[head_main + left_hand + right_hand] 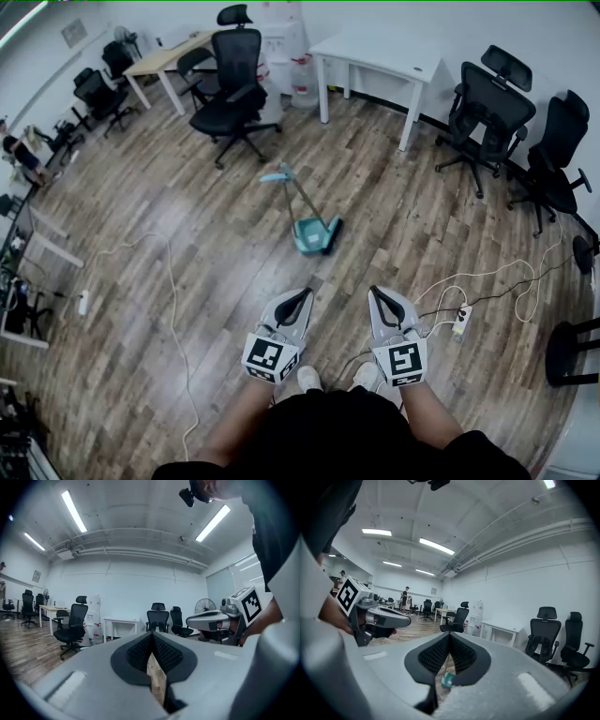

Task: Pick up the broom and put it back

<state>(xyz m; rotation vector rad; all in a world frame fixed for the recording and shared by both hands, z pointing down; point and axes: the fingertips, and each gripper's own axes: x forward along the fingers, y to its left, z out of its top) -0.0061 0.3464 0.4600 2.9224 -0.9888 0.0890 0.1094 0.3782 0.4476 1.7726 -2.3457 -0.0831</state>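
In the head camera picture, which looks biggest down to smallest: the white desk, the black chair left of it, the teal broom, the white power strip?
1. White desk and black chair: look about alike, so not ranked apart.
2. Teal broom.
3. White power strip, though it lies nearest the camera.

The floor (187,234) is wood plank, with a glossy sheen at centre left. The broom (315,234) looks like teal plastic. The left gripper (303,294) and right gripper (377,292) have matt grey plastic shells; their pads (138,651) are black and finely ribbed.
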